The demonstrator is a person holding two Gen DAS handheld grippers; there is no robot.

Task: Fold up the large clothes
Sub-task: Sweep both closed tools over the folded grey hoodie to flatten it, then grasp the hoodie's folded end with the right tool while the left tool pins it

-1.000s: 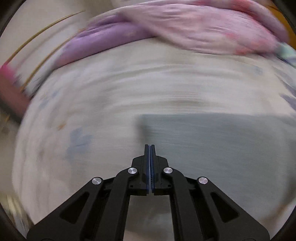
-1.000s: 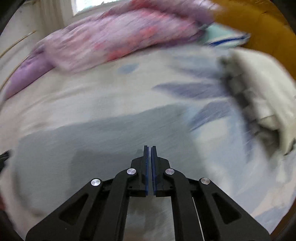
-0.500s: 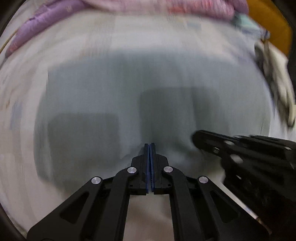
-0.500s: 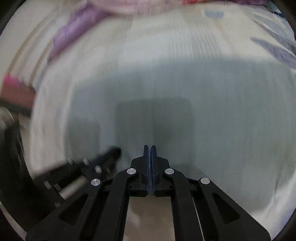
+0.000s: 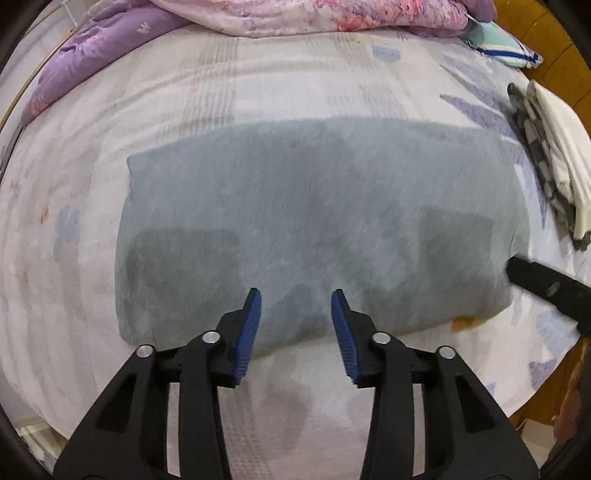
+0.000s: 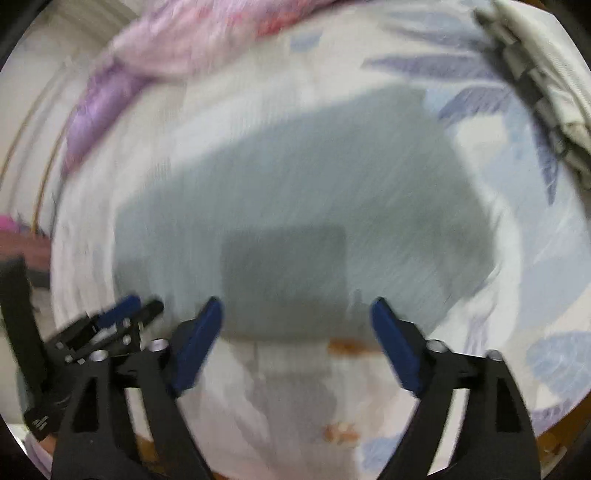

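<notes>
A grey-blue folded garment [image 5: 314, 221] lies flat as a wide rectangle in the middle of the bed; it also shows, blurred, in the right wrist view [image 6: 295, 229]. My left gripper [image 5: 295, 299] is open and empty, held above the garment's near edge. My right gripper [image 6: 295, 306] is open wide and empty, above the near edge too. The right gripper's black body [image 5: 546, 284] shows at the right edge of the left wrist view. The left gripper [image 6: 122, 314] shows at lower left of the right wrist view.
The bed sheet [image 5: 295, 74] is pale with blue leaf prints. A pink and purple quilt [image 5: 258, 18] lies bunched along the far side. Folded checked and white clothes [image 5: 554, 158] are stacked at the right. A striped pillow [image 5: 495, 40] sits at the far right corner.
Both grippers have opened from shut and let go of the garment. They have drawn back towards the bed's near edge. The garment now lies folded flat.
</notes>
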